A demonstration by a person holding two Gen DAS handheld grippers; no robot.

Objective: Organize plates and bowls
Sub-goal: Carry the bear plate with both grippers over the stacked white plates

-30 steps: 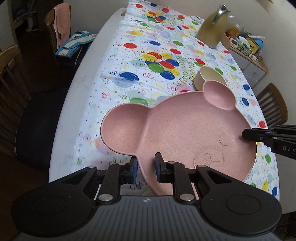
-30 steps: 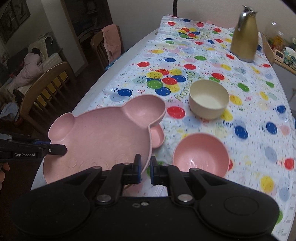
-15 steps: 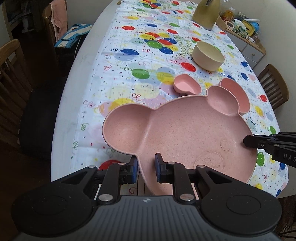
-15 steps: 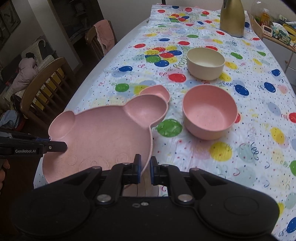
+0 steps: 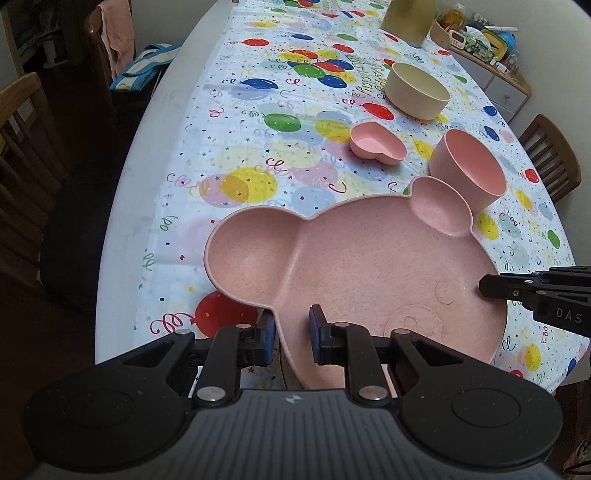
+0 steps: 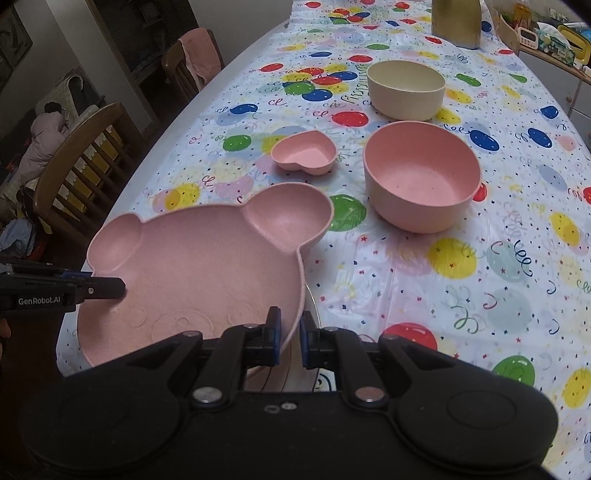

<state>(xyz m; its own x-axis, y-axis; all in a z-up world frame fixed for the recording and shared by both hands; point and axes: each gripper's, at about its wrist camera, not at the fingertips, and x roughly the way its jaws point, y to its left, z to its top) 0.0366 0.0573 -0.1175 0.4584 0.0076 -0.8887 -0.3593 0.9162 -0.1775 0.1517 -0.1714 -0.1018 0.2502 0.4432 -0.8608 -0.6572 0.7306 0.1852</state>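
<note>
Bear plate (image 5: pixel 354 266), pink, clamped at opposite rims by left gripper (image 5: pixel 291 332) and right gripper (image 6: pixel 288 338), above tablecloth (image 6: pixel 424 277).

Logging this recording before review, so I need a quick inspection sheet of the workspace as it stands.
Surface: table under a balloon-print cloth.
Job's things: bear-shaped pink plate held at both edges; pink bowl, cream bowl, heart dish standing apart on the cloth.
Clutter: gold jug; a side shelf with small items.
Grippers: left gripper and right gripper each pinch the plate rim.
Cables: nothing seen.
Surroundings: wooden chairs.
</note>
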